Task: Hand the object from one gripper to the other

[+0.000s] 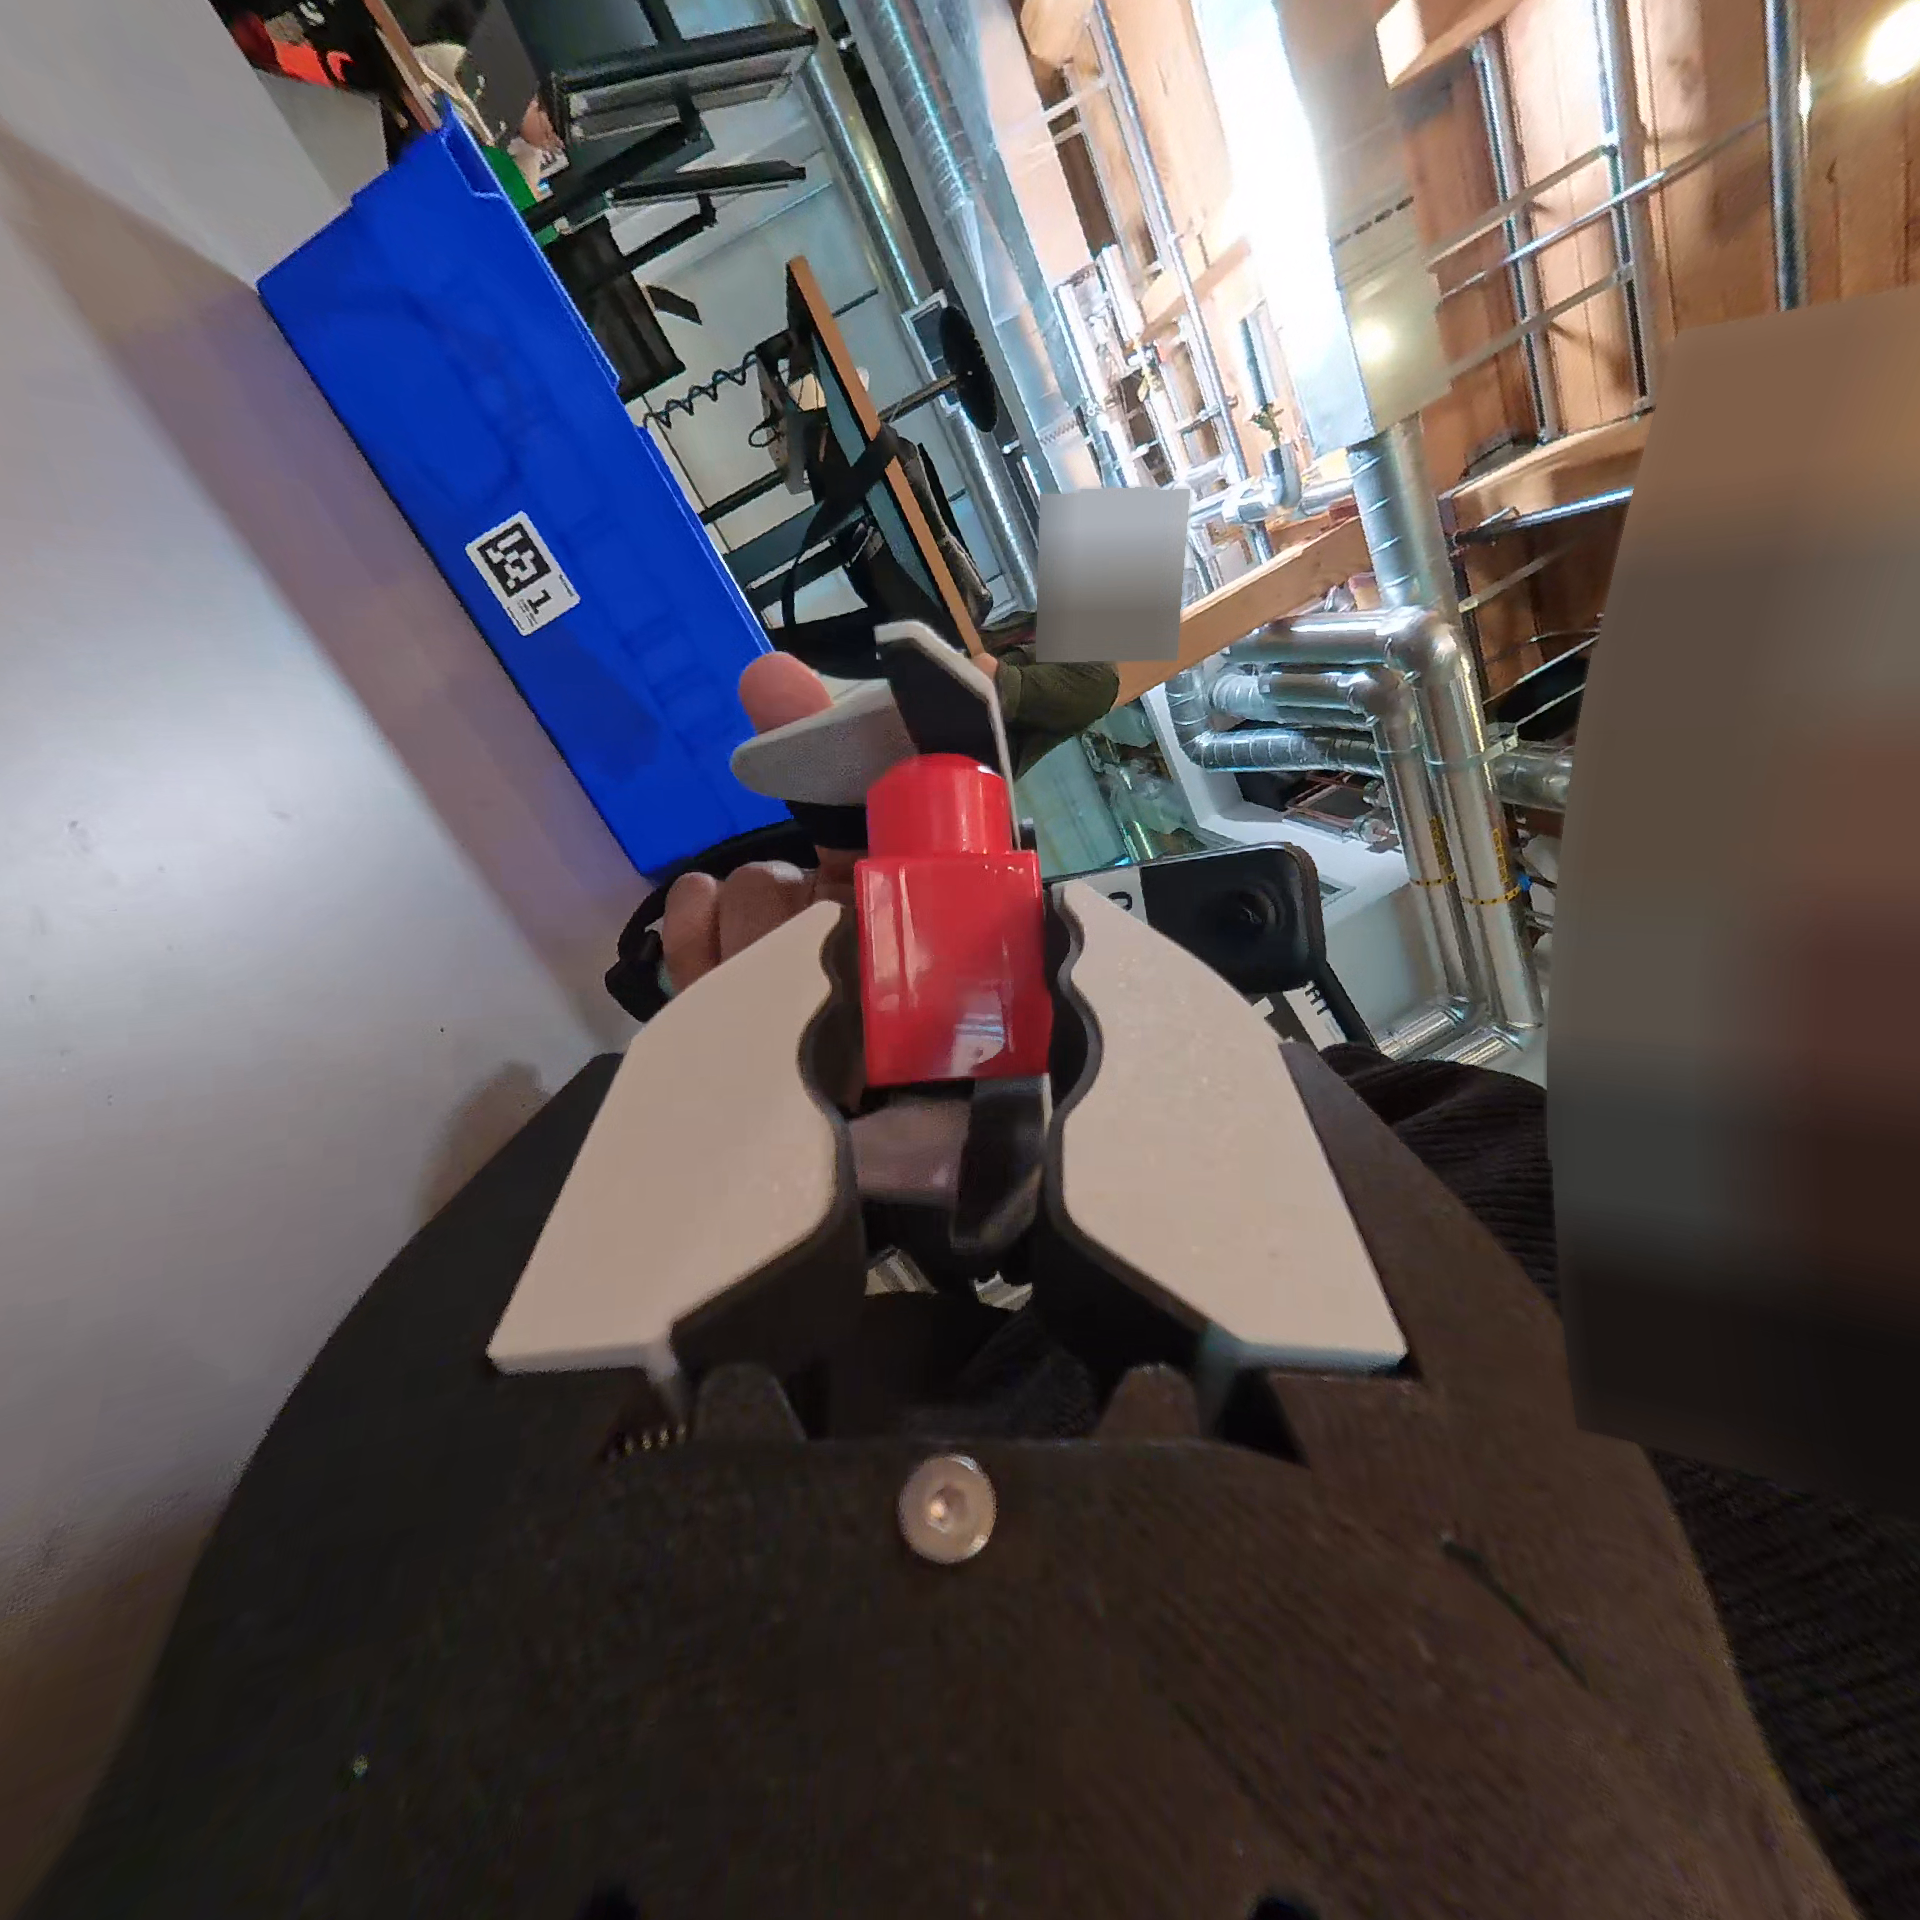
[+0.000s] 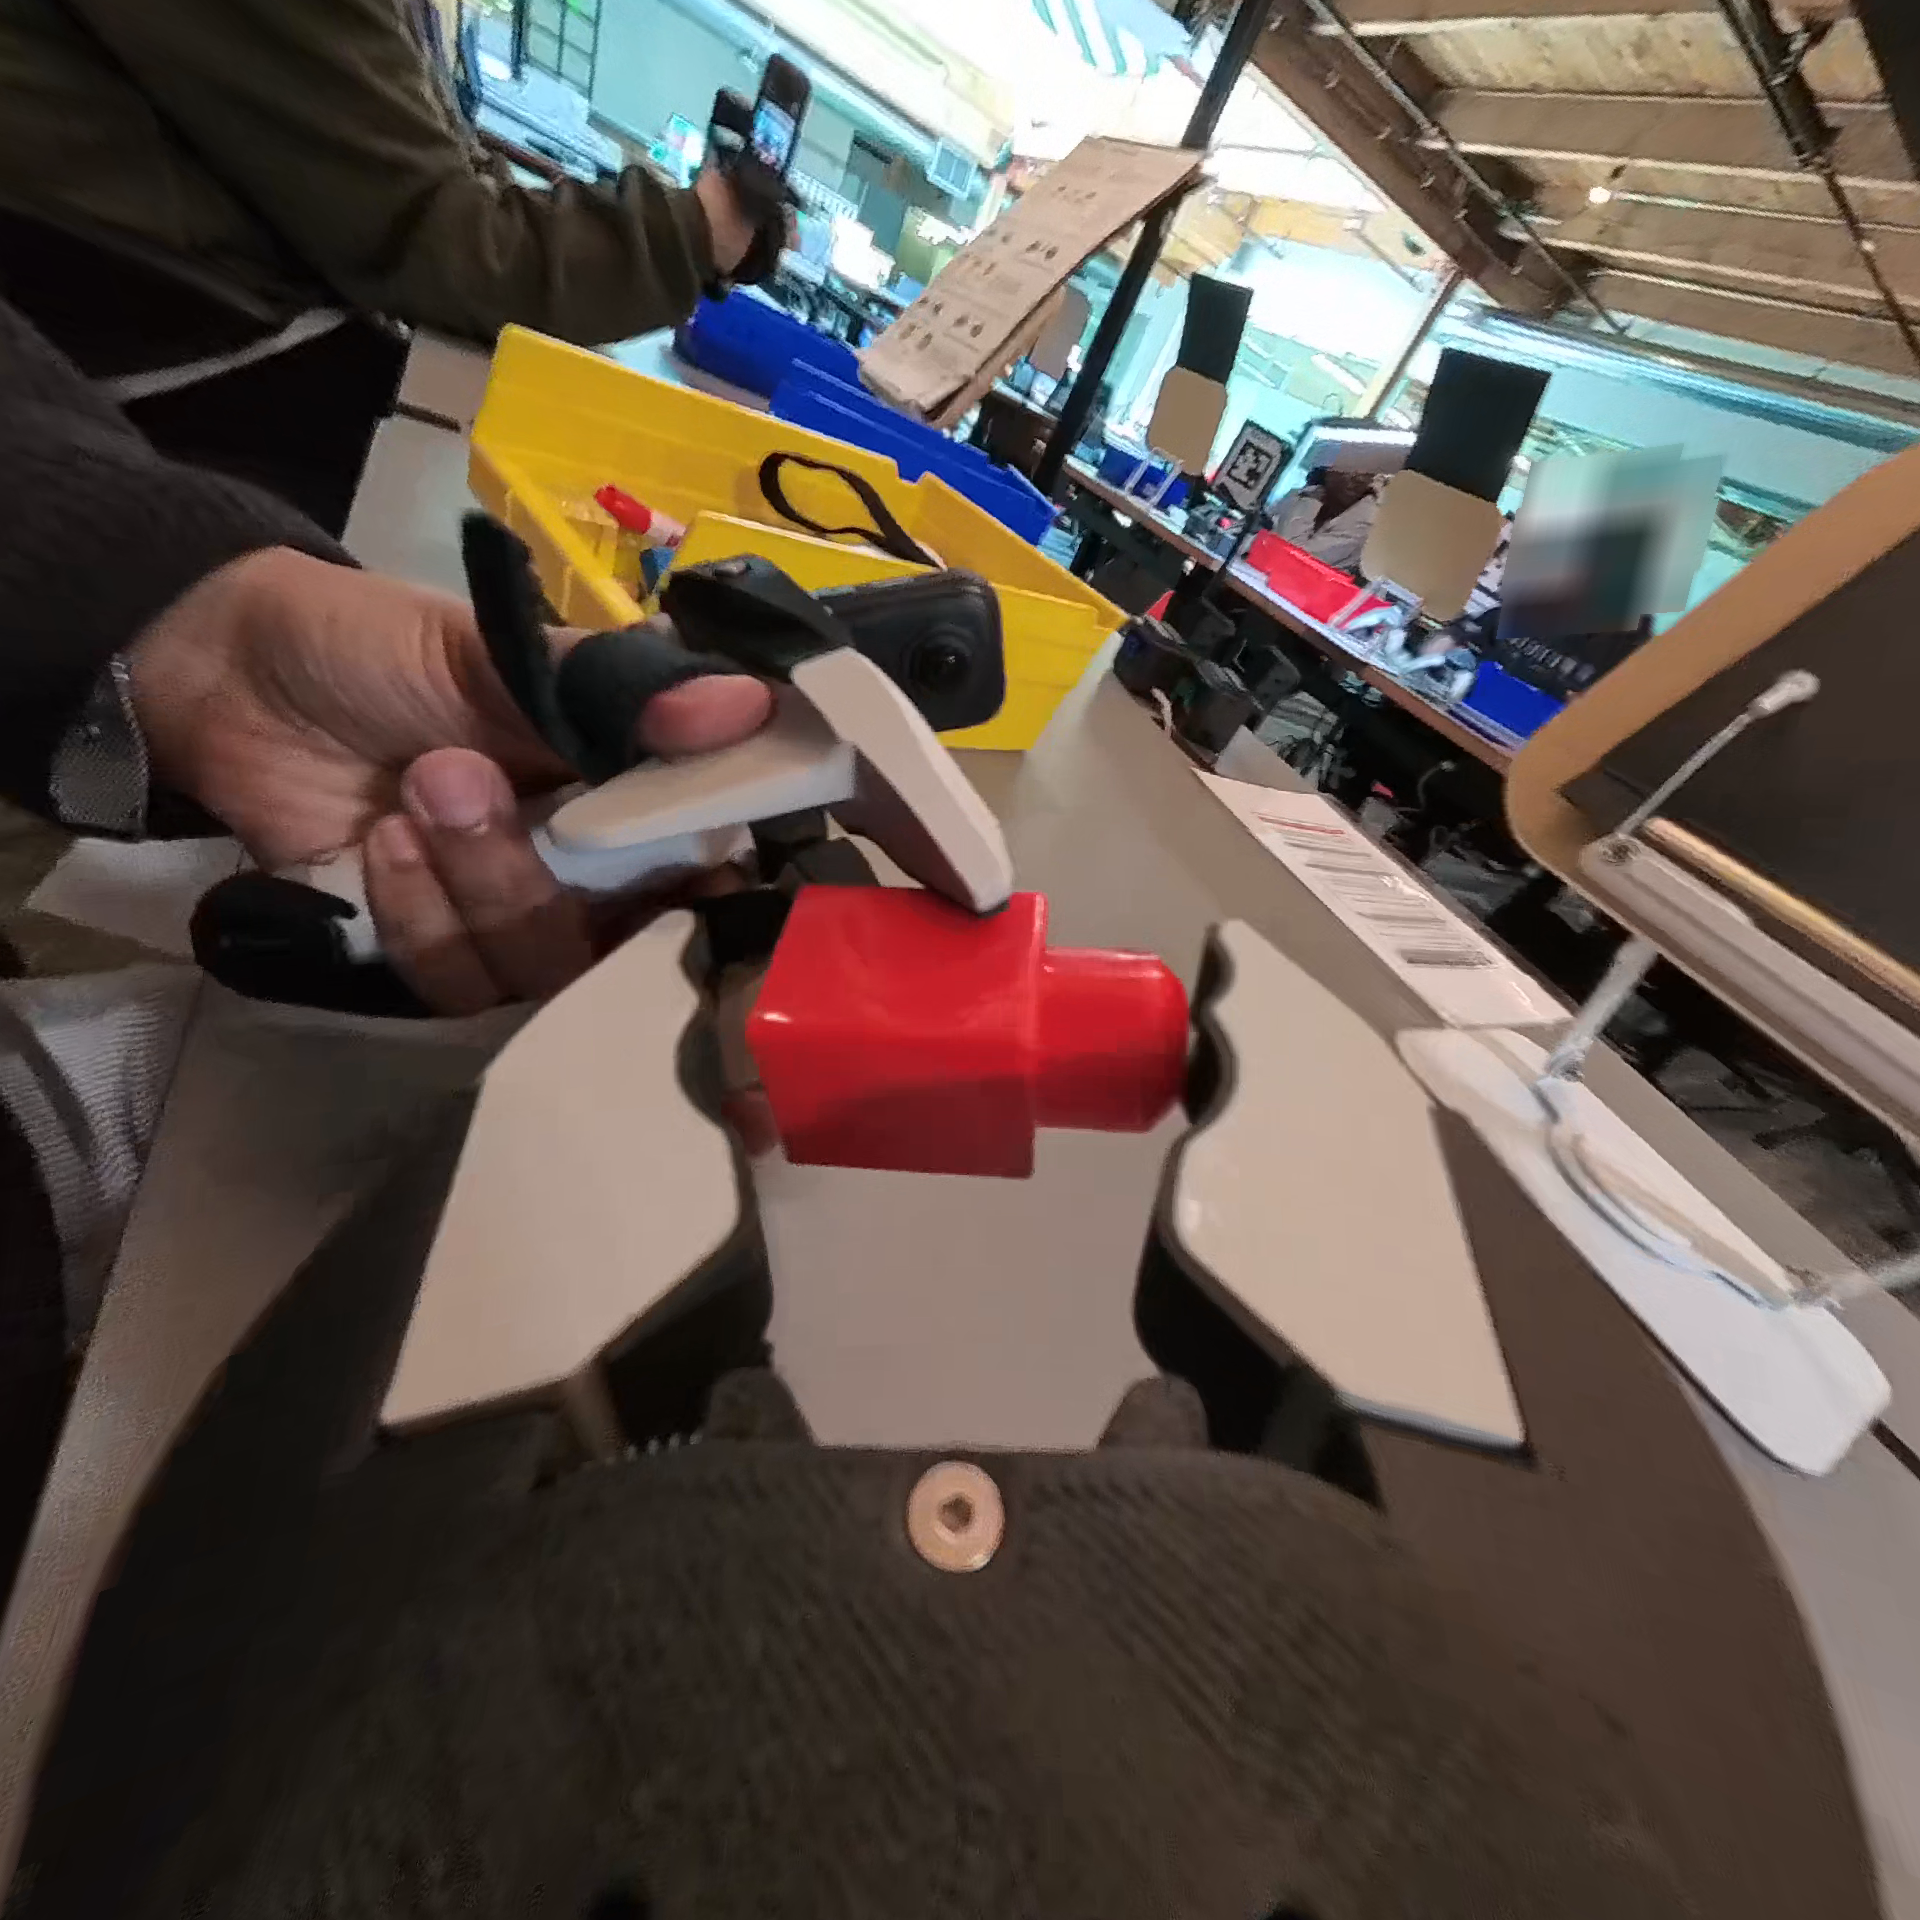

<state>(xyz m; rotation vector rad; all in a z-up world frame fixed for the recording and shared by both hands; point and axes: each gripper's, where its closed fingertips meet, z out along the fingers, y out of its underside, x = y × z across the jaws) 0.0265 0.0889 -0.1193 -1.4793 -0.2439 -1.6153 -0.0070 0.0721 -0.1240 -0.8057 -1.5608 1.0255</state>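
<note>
The red block (image 1: 951, 961) sits pinched between the closed fingers of the left gripper (image 1: 951, 977), raised above the grey table (image 2: 1091, 790). Around the block, the right gripper (image 2: 951, 1023) spreads its fingers wide, one touching the block's round stud, the other just beside its base. The person's hand (image 2: 343, 748) holds the left gripper's handle beside the block, with a yellow bin (image 2: 644, 436) behind it.

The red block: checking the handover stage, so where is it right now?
The red block sits clamped between the left gripper fingers in the left wrist view; in the right wrist view it lies between the spread fingers of the right gripper, above the grey table.
</note>
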